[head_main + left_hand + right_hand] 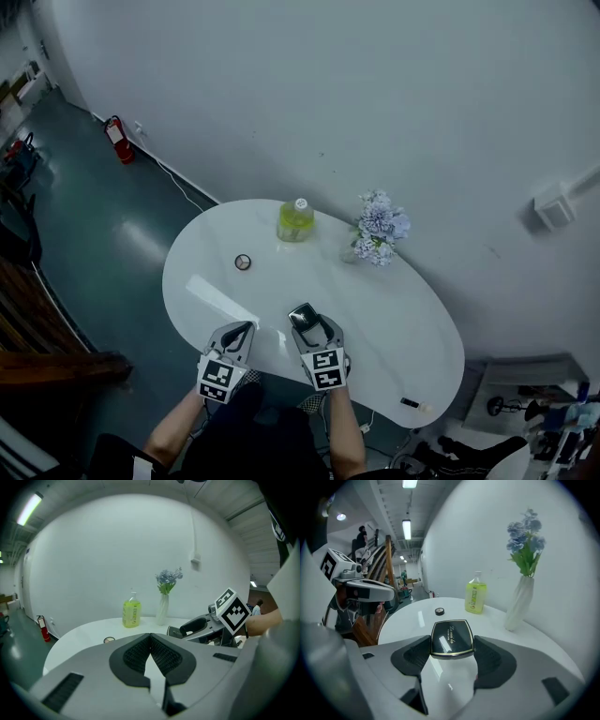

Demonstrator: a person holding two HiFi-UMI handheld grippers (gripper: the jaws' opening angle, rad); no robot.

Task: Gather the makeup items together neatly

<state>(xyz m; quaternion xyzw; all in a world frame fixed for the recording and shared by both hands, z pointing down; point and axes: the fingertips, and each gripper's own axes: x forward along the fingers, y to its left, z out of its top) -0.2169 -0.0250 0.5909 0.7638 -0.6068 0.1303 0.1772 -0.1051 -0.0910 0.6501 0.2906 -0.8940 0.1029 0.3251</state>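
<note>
Two hand-held grippers (244,328) (310,324), one black compact (451,639), one round tin (243,262), one green bottle (295,220), one flower vase (376,229)

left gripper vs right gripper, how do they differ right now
The left gripper has its jaws closed together with nothing between them. The right gripper has its jaws spread around a black compact, gripping its sides. In the head view, the left gripper sits at the near edge of the table, while the right gripper reaches slightly further over it. Both are grey and point across the table.

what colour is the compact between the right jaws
Glossy black compact with a gold rim; best in the right gripper view.
</note>
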